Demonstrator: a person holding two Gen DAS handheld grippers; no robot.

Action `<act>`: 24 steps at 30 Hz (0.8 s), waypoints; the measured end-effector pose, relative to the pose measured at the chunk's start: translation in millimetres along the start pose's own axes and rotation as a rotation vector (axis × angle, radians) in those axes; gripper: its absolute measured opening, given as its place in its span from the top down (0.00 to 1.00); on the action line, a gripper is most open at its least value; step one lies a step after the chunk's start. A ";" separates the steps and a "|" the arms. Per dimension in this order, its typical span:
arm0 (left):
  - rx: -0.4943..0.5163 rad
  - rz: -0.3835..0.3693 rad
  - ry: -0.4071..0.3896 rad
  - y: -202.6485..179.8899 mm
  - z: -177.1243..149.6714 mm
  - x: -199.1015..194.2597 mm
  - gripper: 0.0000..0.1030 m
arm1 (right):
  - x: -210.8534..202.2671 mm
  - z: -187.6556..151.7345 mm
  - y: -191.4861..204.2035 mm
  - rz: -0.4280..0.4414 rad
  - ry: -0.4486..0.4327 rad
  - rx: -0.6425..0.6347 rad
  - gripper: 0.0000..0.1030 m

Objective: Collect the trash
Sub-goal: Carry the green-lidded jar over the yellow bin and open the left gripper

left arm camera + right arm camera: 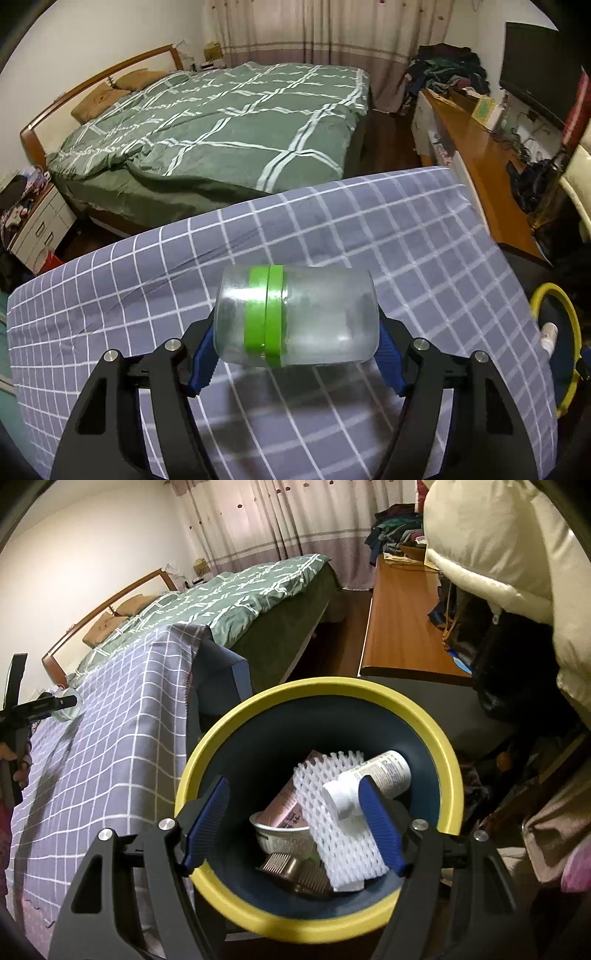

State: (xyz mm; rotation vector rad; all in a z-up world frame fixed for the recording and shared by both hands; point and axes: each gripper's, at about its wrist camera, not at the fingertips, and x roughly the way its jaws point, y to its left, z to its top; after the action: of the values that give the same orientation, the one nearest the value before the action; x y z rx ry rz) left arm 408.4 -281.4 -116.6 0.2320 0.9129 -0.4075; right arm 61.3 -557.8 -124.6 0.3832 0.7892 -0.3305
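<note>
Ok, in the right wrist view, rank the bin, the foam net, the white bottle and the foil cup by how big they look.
1. Bin: clearly largest.
2. Foam net.
3. White bottle.
4. Foil cup: partly hidden under the net and lying deeper, so its place against the bottle is unsure.

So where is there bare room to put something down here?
The checked cloth is bare all around the clear jar, out to its far edge by the bed. The yellow-rimmed bin is crowded: white bottle, foam net, pink carton.
</note>
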 end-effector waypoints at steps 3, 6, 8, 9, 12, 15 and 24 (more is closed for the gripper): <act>0.027 -0.025 -0.016 -18.9 -8.3 -24.9 0.32 | -13.2 -8.0 -0.2 0.005 -0.013 0.002 0.33; 0.070 -0.049 -0.042 -44.1 -17.6 -52.0 0.32 | -29.3 -15.6 -0.8 0.005 -0.027 -0.002 0.33; 0.097 -0.079 -0.054 -64.6 -22.5 -68.4 0.32 | -42.3 -20.3 -1.3 -0.003 -0.044 -0.009 0.33; 0.116 -0.097 -0.060 -78.2 -25.8 -77.4 0.32 | -48.9 -22.4 -2.1 -0.011 -0.051 -0.015 0.33; 0.177 -0.149 -0.071 -120.6 -34.6 -97.2 0.32 | -69.0 -28.6 -4.8 -0.035 -0.069 -0.031 0.32; 0.238 -0.204 -0.073 -165.9 -43.9 -110.7 0.32 | -87.0 -35.4 -6.8 -0.061 -0.084 -0.052 0.29; 0.380 -0.322 -0.028 -285.1 -68.2 -113.5 0.32 | -121.7 -51.2 -30.8 -0.133 -0.116 -0.063 0.27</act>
State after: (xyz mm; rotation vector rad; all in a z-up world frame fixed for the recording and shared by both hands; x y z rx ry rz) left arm 173.4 -485.4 -72.5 0.4273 0.8415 -0.8834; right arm -63.8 -544.4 -74.1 0.2504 0.7113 -0.4469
